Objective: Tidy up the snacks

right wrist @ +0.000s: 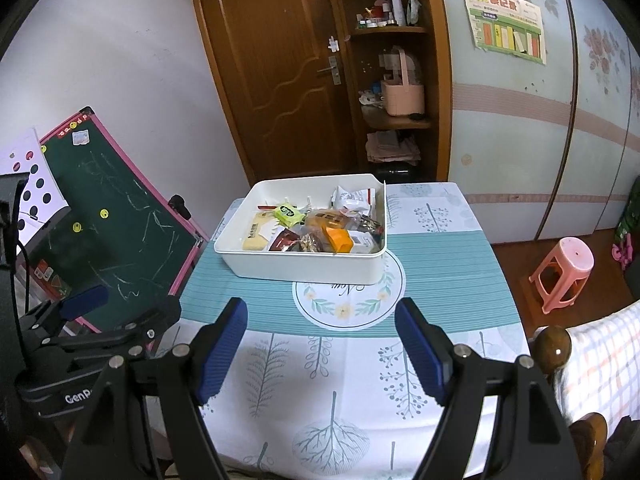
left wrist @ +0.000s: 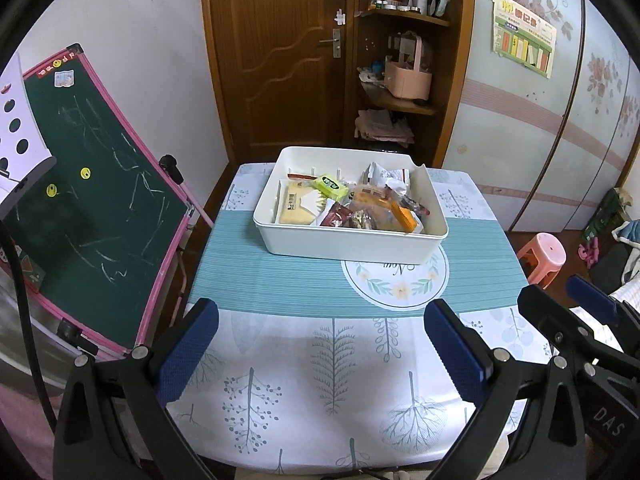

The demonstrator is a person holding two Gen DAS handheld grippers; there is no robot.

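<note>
A white plastic bin [left wrist: 344, 246] [right wrist: 304, 268] stands on the far half of the table and holds several snack packets, among them a green pack [left wrist: 329, 186] [right wrist: 288, 213], a pale yellow bar [left wrist: 295, 209], an orange pack [left wrist: 404, 218] [right wrist: 340, 239] and a white wrapper [left wrist: 386, 176]. My left gripper [left wrist: 322, 336] is open and empty above the near table edge. My right gripper [right wrist: 320, 334] is open and empty too, beside it; its fingers also show at the right of the left wrist view [left wrist: 588, 300]. The left gripper shows at the left of the right wrist view [right wrist: 116, 308].
The table wears a teal and white tree-print cloth [left wrist: 332, 356] with a round mat [left wrist: 396, 284] under the bin. A pink-framed chalkboard [left wrist: 92, 216] leans at the left. A pink stool [left wrist: 544, 256] stands at the right, a wooden door [left wrist: 280, 52] and shelves [left wrist: 400, 80] behind.
</note>
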